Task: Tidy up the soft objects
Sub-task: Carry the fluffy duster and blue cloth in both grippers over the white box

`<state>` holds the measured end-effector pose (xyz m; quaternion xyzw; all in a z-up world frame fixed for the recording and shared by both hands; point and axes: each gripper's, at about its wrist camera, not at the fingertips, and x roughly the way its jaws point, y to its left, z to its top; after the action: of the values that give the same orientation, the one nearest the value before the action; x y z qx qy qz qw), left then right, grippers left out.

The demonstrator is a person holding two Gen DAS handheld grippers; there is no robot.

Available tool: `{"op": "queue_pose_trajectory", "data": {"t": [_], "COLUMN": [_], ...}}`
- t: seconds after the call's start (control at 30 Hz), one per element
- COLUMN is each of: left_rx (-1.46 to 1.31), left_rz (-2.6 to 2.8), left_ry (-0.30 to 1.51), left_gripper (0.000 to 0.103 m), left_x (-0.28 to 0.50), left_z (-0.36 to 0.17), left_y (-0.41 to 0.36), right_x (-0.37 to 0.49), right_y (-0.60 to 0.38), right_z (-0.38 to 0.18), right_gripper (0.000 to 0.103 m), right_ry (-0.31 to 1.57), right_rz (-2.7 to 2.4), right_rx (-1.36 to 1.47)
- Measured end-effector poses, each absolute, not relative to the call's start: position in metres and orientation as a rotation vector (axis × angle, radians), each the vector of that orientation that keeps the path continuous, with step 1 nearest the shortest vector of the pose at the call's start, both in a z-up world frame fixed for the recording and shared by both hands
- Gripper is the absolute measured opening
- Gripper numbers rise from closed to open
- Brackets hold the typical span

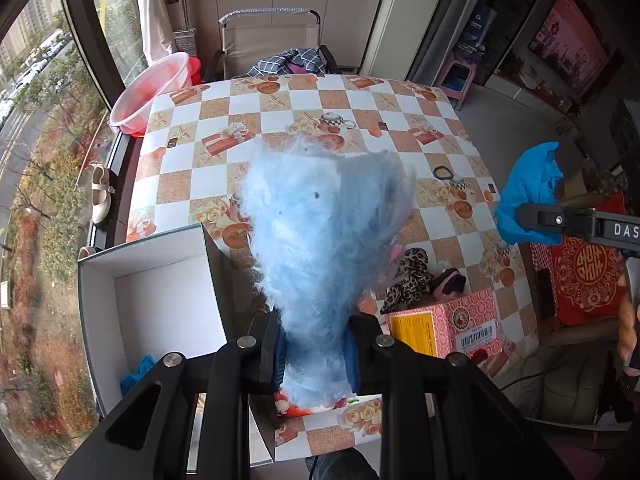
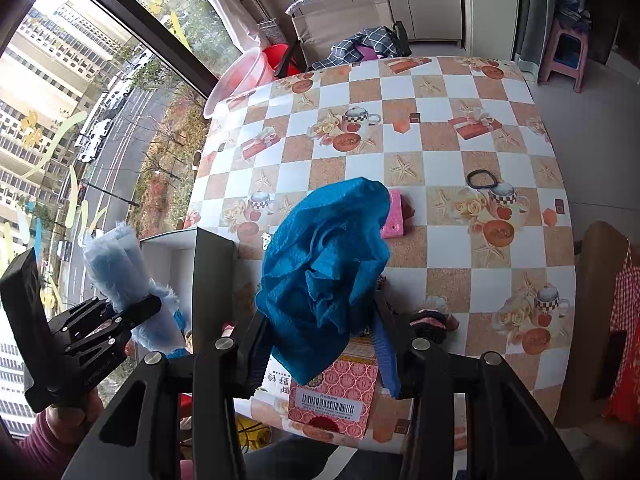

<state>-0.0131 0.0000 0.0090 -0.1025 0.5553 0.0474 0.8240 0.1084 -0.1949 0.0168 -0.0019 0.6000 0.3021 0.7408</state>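
Note:
My left gripper [image 1: 316, 352] is shut on a light-blue fluffy cloth [image 1: 320, 240] and holds it above the checked table [image 1: 360, 108]. The right wrist view shows that gripper [image 2: 136, 308] at the left with the fluffy cloth [image 2: 118, 264] standing up out of it. My right gripper [image 2: 320, 344] is shut on a crumpled deep-blue cloth [image 2: 324, 264], also off the table. It appears at the right of the left wrist view as the right gripper [image 1: 520, 216] with the blue cloth [image 1: 528, 192]. An open white box [image 1: 160, 312] sits at the table's near left with a blue item [image 1: 138, 372] inside.
A pink patterned box [image 1: 448, 328] stands near the front edge, with a leopard scrunchie [image 1: 412, 280] and a pink-black scrunchie [image 1: 450, 282] behind it. A pink sponge [image 2: 392, 216] and a black hair tie [image 2: 482, 179] lie mid-table. Beyond the table stand a chair [image 1: 268, 40] and a pink basin [image 1: 152, 92].

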Motion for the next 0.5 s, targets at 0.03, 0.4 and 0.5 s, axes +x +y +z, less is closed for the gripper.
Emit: {"op": "queue_pose_trajectory", "data": {"t": [0.03,0.4,0.5], "left_rx": [-0.208,-0.103,-0.069], "left_rz": [0.086,-0.057,-0.08], "left_ry": [1.188,1.247,1.25], "left_gripper": [0.025,0.025,0.025], "left_x": [-0.016,-0.051,-0.057], "left_z": [0.007,-0.007,-0.009], "left_y": [-0.004,-0.038,-0.043], "right_x": [0.105,0.052,0.035], "right_y": [-0.196,-0.205,-0.21], "right_z": [0.017,0.004,0.0], "right_gripper": [0.046,0.046,0.046], "right_ry": [1.316,1.366,1.38], "right_rz": [0.662,0.673,0.674], "right_rx": [-0.008,-0.042,-0.039]}}
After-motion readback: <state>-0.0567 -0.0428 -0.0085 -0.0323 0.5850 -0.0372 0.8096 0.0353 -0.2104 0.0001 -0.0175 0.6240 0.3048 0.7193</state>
